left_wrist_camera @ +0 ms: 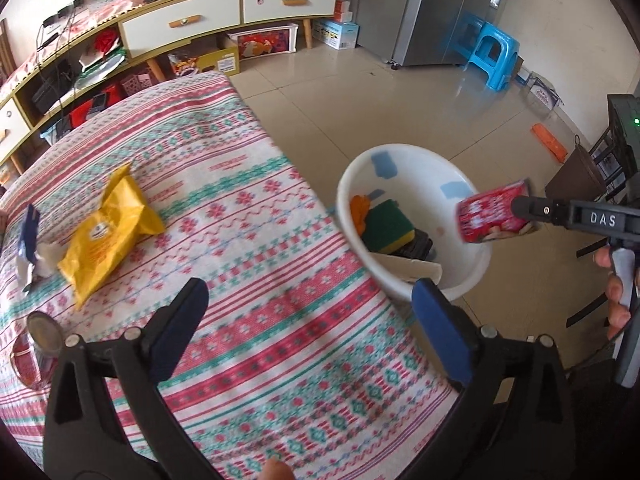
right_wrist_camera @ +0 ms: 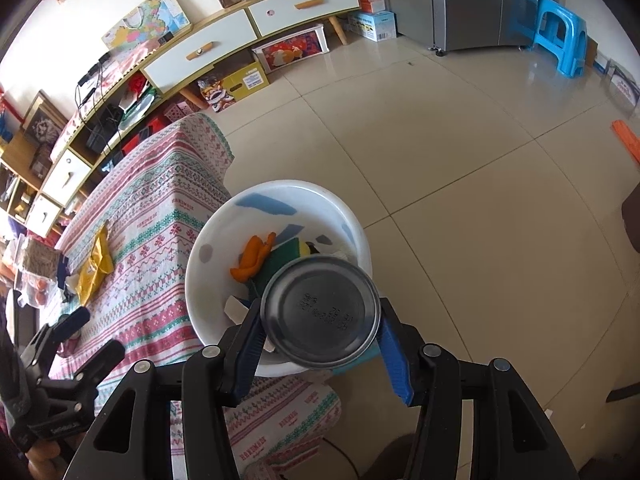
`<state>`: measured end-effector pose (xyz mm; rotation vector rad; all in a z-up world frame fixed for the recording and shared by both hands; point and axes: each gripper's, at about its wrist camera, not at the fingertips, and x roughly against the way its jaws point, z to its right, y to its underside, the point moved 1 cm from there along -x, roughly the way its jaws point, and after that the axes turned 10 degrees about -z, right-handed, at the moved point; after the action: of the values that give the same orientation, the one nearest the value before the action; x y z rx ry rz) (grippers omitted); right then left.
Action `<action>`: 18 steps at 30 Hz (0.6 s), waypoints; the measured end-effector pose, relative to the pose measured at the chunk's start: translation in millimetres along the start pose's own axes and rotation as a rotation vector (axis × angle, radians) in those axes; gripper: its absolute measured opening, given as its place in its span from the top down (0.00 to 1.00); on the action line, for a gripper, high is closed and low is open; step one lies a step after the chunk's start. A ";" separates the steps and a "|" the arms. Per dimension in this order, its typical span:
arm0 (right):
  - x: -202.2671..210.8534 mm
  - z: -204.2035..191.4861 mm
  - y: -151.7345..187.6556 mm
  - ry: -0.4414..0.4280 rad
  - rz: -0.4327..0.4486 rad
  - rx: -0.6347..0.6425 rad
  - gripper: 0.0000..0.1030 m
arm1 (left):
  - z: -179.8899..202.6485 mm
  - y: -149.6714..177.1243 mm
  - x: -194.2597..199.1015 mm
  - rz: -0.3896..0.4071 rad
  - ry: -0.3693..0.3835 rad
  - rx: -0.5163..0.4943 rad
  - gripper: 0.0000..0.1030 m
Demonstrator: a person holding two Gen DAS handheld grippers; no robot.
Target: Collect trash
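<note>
The right gripper [right_wrist_camera: 320, 344] holds a red can [left_wrist_camera: 496, 216] over the white bin [left_wrist_camera: 360, 184], which stands on the floor just beside the table's long edge; its blue pads bracket the can's sides, though whether they press firmly or have begun to slacken I cannot tell. The can looks stiff, light and smooth-walled, so it is probably slippery and best taken across its round body. A stamped code on its metal base is too blurred to read. The left gripper [left_wrist_camera: 308, 328] hangs over the tablecloth [left_wrist_camera: 248, 208] with jaws wide apart and nothing between them. A yellow wrapper [left_wrist_camera: 104, 236], soft and crinkly, lies near the table's far left edge. "DAS" shows on the right gripper's body, "HANDMADE" on the cloth.
</note>
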<state>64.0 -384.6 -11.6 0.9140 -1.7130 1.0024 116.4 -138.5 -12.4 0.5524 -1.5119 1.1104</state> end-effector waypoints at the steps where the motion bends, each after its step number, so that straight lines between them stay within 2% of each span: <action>1: 0.9 -1.2 -0.2 0.000 0.004 0.002 0.39 | -4.3 0.8 1.3 0.000 -0.002 0.006 0.01; 11: 6.2 -24.2 1.5 -0.008 0.020 0.033 0.28 | -49.4 18.6 22.6 -0.006 -0.038 0.063 0.01; 18: 1.5 -61.7 2.4 -0.029 0.013 0.089 0.23 | -92.5 31.1 36.3 -0.030 -0.104 0.141 0.01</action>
<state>82.3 -327.8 4.4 0.9798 -1.7111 1.0860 126.9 -36.3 4.7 0.7372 -1.5168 1.1871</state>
